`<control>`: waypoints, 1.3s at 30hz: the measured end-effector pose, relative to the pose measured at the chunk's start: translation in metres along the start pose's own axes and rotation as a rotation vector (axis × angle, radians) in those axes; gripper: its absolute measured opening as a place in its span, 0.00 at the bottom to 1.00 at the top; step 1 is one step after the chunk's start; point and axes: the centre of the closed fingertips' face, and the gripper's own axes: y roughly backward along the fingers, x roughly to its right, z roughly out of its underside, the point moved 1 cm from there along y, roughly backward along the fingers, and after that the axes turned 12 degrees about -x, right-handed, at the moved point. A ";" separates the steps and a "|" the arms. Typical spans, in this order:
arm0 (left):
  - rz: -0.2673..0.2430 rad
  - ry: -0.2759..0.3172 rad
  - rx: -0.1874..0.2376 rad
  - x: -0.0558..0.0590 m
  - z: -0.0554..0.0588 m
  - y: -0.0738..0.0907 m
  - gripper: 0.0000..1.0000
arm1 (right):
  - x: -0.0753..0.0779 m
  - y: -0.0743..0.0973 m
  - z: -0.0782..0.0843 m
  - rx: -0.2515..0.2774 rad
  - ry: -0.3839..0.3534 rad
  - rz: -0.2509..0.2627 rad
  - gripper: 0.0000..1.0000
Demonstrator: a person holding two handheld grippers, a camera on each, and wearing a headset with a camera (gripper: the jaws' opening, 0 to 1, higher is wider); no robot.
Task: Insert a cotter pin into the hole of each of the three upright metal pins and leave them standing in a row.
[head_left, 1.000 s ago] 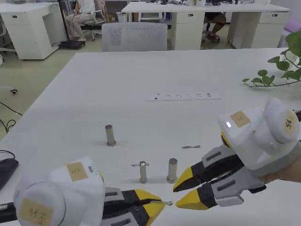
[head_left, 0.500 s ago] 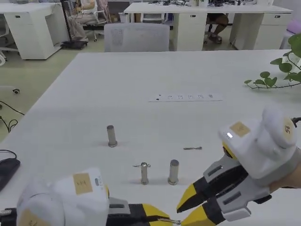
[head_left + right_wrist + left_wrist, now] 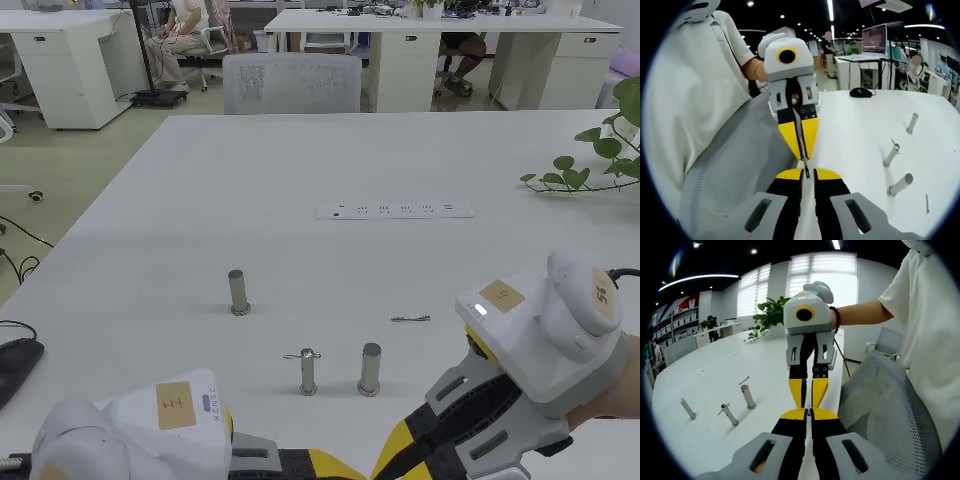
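Steel-grey and smooth, three short cylindrical metal pins stood upright on the matte white bench [image 3: 300,180] in the head view. The fitted metal pin [image 3: 308,372] carried a thin wire cotter pin [image 3: 301,354] crosswise near its top. A bare metal pin [image 3: 370,369] stood just right of it, and a third metal pin [image 3: 238,292] stood farther back to its left. A loose cotter pin [image 3: 411,319] lay flat beyond and to the right. Nearer than the fitted metal pin, the left hand-held gripper [image 3: 325,466] and the right hand-held gripper [image 3: 400,458] met. Their yellow tips were cut off by the lower edge.

In the left gripper view, the left hand-held gripper [image 3: 809,413] had its jaws pressed together on a held cotter pin [image 3: 809,410], which was tiny and hard to make out. The right hand-held gripper [image 3: 808,399] faced it tip to tip, well clear of the fitted metal pin [image 3: 730,415].

In the right gripper view, the held cotter pin [image 3: 805,166] showed as a fine dark wire. It ran from the left tips into the right hand-held gripper [image 3: 808,175], whose jaws stood close about it. Whether they pinched it could not be told. The fitted metal pin [image 3: 891,155] stood well apart from them.
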 end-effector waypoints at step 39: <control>-0.146 0.126 0.099 -0.032 0.001 0.003 0.18 | 0.025 0.018 0.017 -0.144 0.051 0.141 0.03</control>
